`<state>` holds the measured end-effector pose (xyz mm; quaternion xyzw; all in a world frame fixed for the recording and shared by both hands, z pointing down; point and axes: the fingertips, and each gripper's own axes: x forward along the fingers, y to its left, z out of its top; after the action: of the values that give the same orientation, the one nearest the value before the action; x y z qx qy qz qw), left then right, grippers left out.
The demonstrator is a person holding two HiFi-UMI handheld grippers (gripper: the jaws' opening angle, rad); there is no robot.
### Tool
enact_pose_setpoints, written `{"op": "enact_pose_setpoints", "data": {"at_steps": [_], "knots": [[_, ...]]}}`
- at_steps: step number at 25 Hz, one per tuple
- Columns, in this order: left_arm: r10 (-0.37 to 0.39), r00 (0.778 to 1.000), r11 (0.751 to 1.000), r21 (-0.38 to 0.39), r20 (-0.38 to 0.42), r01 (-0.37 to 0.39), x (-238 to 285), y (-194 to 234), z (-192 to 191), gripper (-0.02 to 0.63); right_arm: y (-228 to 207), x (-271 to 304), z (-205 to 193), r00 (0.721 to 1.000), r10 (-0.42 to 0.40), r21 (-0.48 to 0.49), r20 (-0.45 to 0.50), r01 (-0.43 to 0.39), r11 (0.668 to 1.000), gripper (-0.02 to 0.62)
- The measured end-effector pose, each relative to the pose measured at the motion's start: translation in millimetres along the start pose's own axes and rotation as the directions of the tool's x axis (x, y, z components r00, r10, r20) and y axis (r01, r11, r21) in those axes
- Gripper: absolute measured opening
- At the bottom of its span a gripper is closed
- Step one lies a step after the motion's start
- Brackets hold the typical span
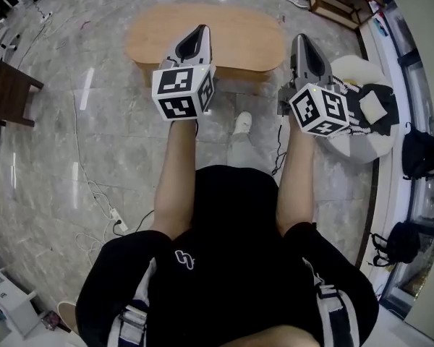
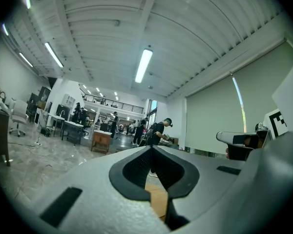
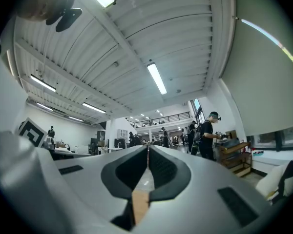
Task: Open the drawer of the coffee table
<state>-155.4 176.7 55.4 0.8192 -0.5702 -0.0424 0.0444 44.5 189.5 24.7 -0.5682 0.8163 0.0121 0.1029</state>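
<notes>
Two tools reach forward on level forearms (image 1: 177, 176), left tool (image 1: 200, 30) at eleven o'clock, right tool (image 1: 301, 40) at one, jaws pressed together, empty, desk (image 1: 242, 38) at twelve.

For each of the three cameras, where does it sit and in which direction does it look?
Head view: on the person's head, looking steeply down at the coffee table; shows forearms, torso, left gripper and right gripper.
Left gripper view: on the left gripper, looking forward along its shut jaws across the hall; right gripper at the right edge.
Right gripper view: on the right gripper, looking forward along its shut jaws, mostly at ceiling.
Shared: both gripper views show a bystander in black.
</notes>
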Motion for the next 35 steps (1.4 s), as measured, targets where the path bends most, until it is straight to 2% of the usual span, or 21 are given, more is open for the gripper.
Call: {"op": "enact_pose_setpoints", "data": {"at_steps": [10,16,21,24,29,35], "knots": [[0.040,0.999,0.998,-0.038,-0.037,-0.042,142.2,10.7,-28.8,0.011,-87.1,127.8,-54.5,0.993,0.049,0.035,-0.105,-0.046,0.998,0.012],[0.070,0.994,0.995,-0.058,-0.090,-0.075,253.6,10.1,-50.7,0.011,-175.3,205.4,-81.6,0.986,0.040,0.067,-0.159,-0.029,0.997,0.012],[0.063,0.994,0.997,-0.047,-0.085,-0.067,328.1,-4.0,-51.0,0.011,-235.1,260.3,-90.2,0.987,0.042,0.114,-0.157,-0.024,0.993,0.012],[0.076,0.995,0.996,-0.038,-0.070,-0.079,350.7,-4.1,-45.8,0.011,-249.9,284.6,-94.2,0.986,0.062,0.138,-0.152,-0.041,0.990,0.012],[0.137,0.986,0.989,-0.037,-0.098,-0.142,367.0,14.5,-53.3,0.011,-257.9,310.6,-108.1,0.979,0.106,0.163,-0.176,-0.077,0.984,0.012],[0.166,0.980,0.985,-0.038,-0.110,-0.171,382.4,39.8,-54.2,0.011,-252.8,339.8,-121.2,0.973,0.135,0.189,-0.187,-0.099,0.977,0.012]]}}
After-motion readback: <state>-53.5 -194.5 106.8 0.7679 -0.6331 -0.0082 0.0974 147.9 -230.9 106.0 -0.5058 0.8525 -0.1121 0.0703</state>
